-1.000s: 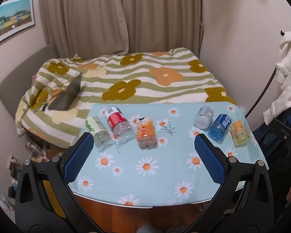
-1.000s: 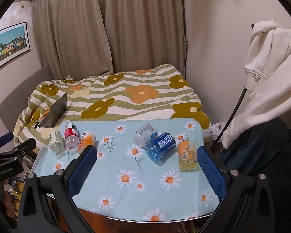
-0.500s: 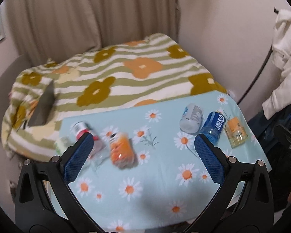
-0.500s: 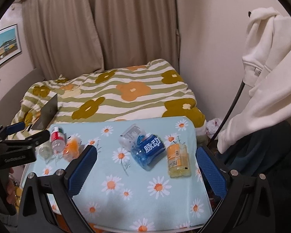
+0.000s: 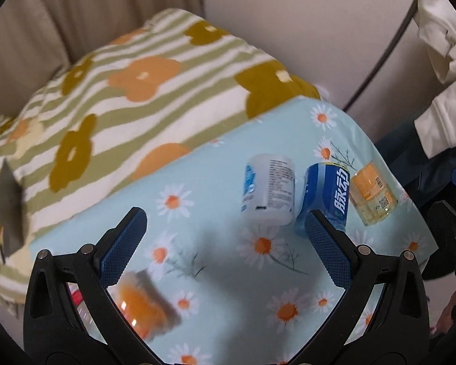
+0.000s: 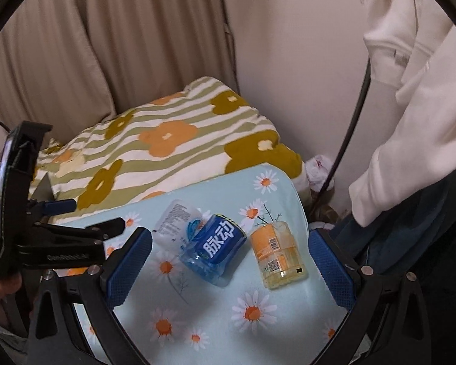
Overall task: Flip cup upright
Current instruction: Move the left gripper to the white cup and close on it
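Note:
Three cut-bottle cups lie on their sides at the right of the daisy-print table (image 5: 228, 276): a white-labelled one (image 5: 269, 188), a blue-labelled one (image 5: 328, 194) and a yellow-orange one (image 5: 372, 194). My left gripper (image 5: 225, 222) is open, just in front of the white and blue cups and holding nothing. My right gripper (image 6: 229, 237) is open above the blue cup (image 6: 215, 246), with the yellow-orange cup (image 6: 276, 252) to its right and the white cup (image 6: 174, 222) behind. The left gripper (image 6: 60, 237) shows at the left of the right wrist view.
A blurred orange cup (image 5: 143, 304) and a red-labelled one (image 5: 77, 298) lie behind my left finger. A bed with a flowered blanket (image 6: 167, 140) adjoins the table's far edge. A white garment (image 6: 410, 91) and a black cable (image 6: 349, 127) hang at the right.
Both grippers have moved right and closer to the three cups at the table's right side. The left gripper swung away from the orange and red cups. No cup has moved.

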